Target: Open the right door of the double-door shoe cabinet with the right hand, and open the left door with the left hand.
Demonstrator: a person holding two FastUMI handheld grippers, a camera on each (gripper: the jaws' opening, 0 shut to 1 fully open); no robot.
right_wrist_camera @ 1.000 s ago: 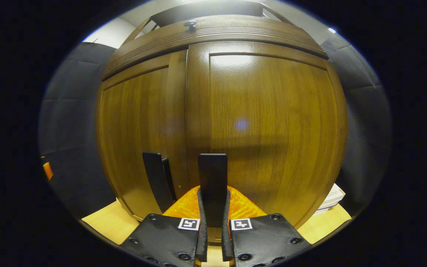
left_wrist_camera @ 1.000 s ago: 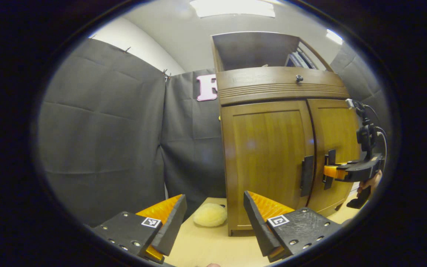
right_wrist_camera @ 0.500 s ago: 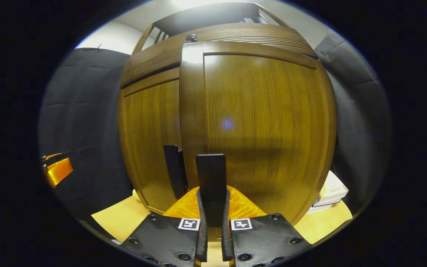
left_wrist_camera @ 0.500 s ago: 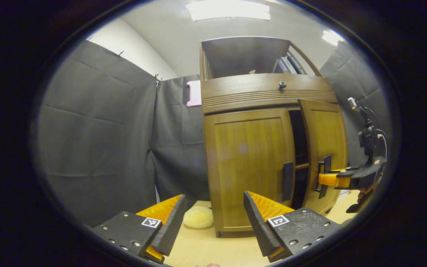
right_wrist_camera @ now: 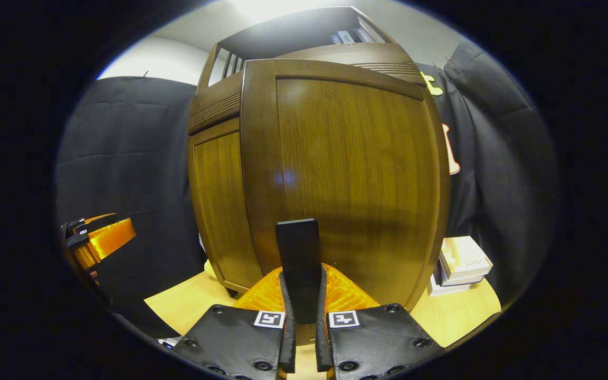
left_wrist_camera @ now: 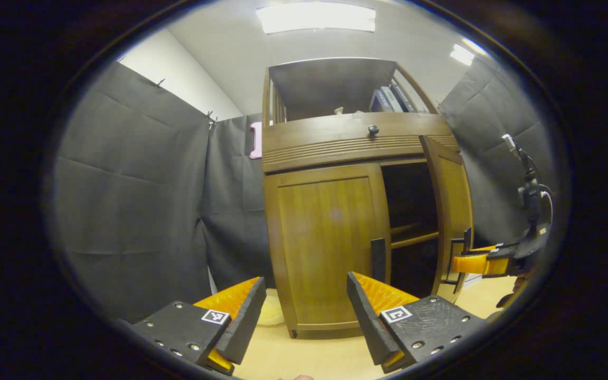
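Note:
A brown wooden shoe cabinet stands on a pale table. Its right door is swung well out, showing a dark inside with a shelf. My right gripper is shut on that door's flat black handle; it also shows far off as the right gripper at the door's edge. The left door is closed, its black handle upright at its right edge. My left gripper is open and holds nothing, a short way in front of the left door.
A pale yellow sponge-like lump lies on the table left of the cabinet's foot. White boxes are stacked to the cabinet's right. Books stand on the cabinet's open top shelf. Black cloth walls close the booth.
The right door went from closed to wide open, pulled by the right gripper on its handle. The left gripper has shifted, so the cabinet now sits more centred in its view.

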